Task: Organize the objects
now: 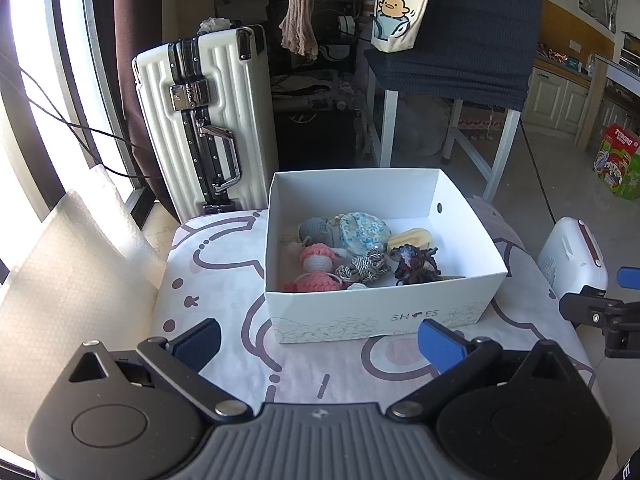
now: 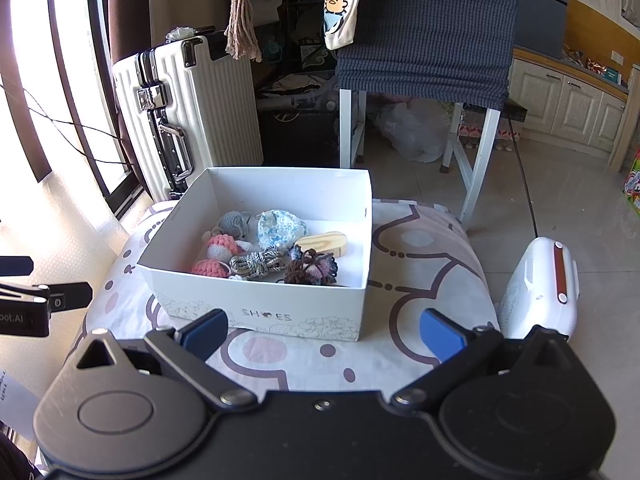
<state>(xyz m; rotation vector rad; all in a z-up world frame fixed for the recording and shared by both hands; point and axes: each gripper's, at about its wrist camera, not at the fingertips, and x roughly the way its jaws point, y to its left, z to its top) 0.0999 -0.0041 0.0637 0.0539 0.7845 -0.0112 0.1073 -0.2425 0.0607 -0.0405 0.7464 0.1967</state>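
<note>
White shoebox with seven trinkets; left claw, right claw both spread.

We read "SH ES", a small dark mark filling its middle, on the white box's front wall, and "TUBORG" on the red-green carton on the floor.

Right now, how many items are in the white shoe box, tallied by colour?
Pink-and-white crocheted pieces: 2
Grey crocheted piece: 1
Blue floral fabric pouch: 1
Pale wooden block: 1
Grey-and-white twisted rope knot: 1
Dark brown-and-purple yarn piece: 1
Total: 7
</note>
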